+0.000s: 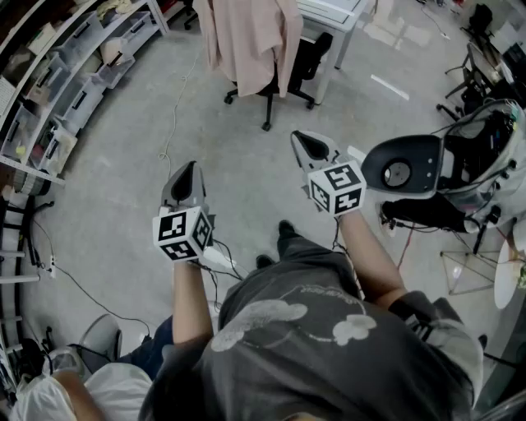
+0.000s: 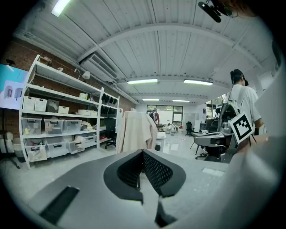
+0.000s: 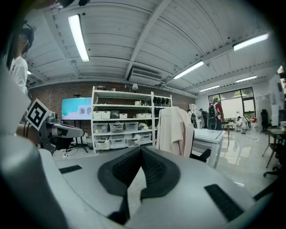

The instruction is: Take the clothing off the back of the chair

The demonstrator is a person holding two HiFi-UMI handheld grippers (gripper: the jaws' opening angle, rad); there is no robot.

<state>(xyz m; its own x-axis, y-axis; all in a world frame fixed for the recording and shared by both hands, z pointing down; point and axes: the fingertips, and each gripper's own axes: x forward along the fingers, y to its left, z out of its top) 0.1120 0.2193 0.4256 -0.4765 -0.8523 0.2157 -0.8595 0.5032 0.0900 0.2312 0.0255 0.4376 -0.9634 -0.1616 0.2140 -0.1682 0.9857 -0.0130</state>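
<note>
Both my tongs shut & empty: left gripper [image 1: 186, 171] and right gripper [image 1: 304, 144] well short of the clothing [image 1: 246, 41], which hangs over the chair [image 1: 306, 59] back ahead. Risk imo: the chair looks wheeled, so a one-sided tug could roll it or snag the clothing

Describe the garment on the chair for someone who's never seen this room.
Start at the long white storage shelving along the wall; past its end, beside a white table, stands a black wheeled office chair. The pale pink cloth garment hangs draped over its backrest, the one soft, light shape among hard black furniture.
</note>
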